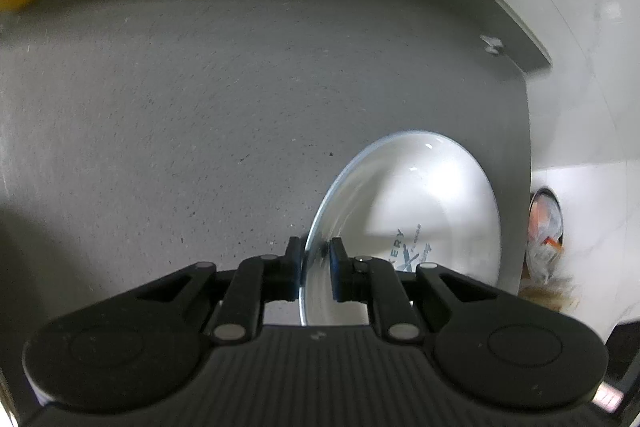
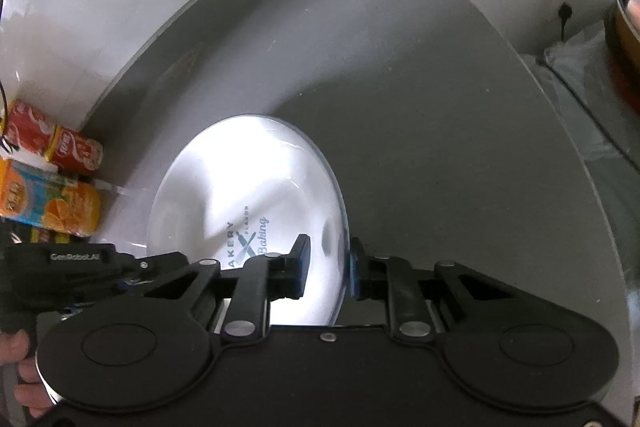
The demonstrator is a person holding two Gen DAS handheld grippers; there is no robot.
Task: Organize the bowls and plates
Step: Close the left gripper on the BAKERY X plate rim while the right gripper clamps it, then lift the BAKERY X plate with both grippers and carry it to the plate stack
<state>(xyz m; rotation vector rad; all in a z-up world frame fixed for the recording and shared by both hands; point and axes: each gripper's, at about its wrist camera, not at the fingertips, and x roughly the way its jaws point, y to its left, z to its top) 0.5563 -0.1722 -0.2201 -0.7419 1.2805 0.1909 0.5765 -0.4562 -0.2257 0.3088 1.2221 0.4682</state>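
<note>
A: Where is the plate (image 2: 248, 195) now?

B: Over the grey table (image 2: 440, 147), held between both tools. The left gripper (image 1: 315, 259) is clamped on one rim, one finger on each face. The right gripper (image 2: 326, 263) straddles the opposite rim, one pad inside the plate and one outside.

A: Is the right one clenched too?

B: I cannot tell. A sliver of rim shows between its pads, and I can't see whether they press on it.

A: Why two grips on one plate?

B: My guess is that a wide, thin plate tips easily from a single edge pinch, so a hold on either side keeps it level while it is carried.

A: Any writing?

B: On the plate's face, blue print: "AKERY", the first letter hidden, then "FLAVOR" and a script "Baking" around a crossed emblem. In the right view the left gripper's body reads "GenRobot.AI".

A: What else is near the plate?

B: To its left, by the white wall (image 2: 100, 7), stands an orange juice carton (image 2: 52, 203) and red cans (image 2: 56, 143); their labels are too small to read.
</note>
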